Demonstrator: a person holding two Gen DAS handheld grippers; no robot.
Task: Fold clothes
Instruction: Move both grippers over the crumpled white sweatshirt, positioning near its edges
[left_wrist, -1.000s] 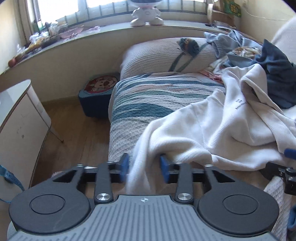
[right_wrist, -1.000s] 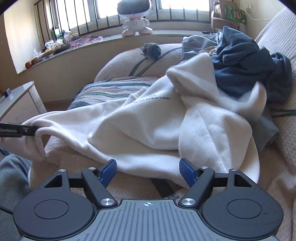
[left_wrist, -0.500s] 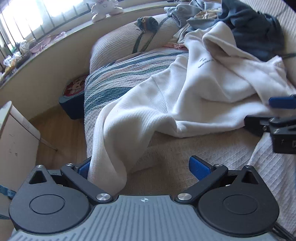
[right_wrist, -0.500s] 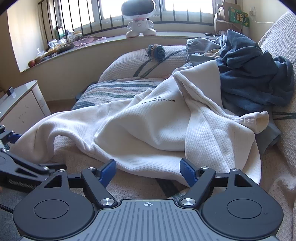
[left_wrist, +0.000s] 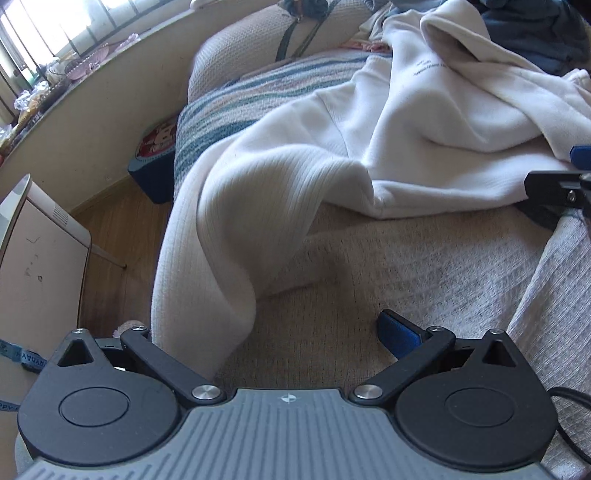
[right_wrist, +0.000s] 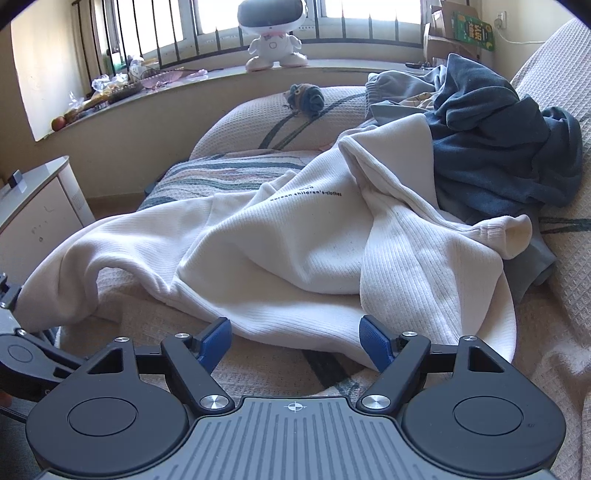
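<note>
The white ribbed sweatshirt (right_wrist: 295, 236) lies crumpled on the bed (left_wrist: 424, 266), one sleeve hanging off the bed's edge. Both the left gripper (left_wrist: 273, 332) and right gripper (right_wrist: 293, 338) have open, empty fingers. I think spreading comes first: next, grab the hem and pull it flat

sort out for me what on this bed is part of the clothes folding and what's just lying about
Part of the job:
- white sweatshirt, spread on the bed
- dark blue garment, heaped behind it
- grey garment, by the pillow

Just lying about:
- toy robot on the sill
- pillow
- small stuffed toy on the pillow
- white cabinet
- green box
</note>
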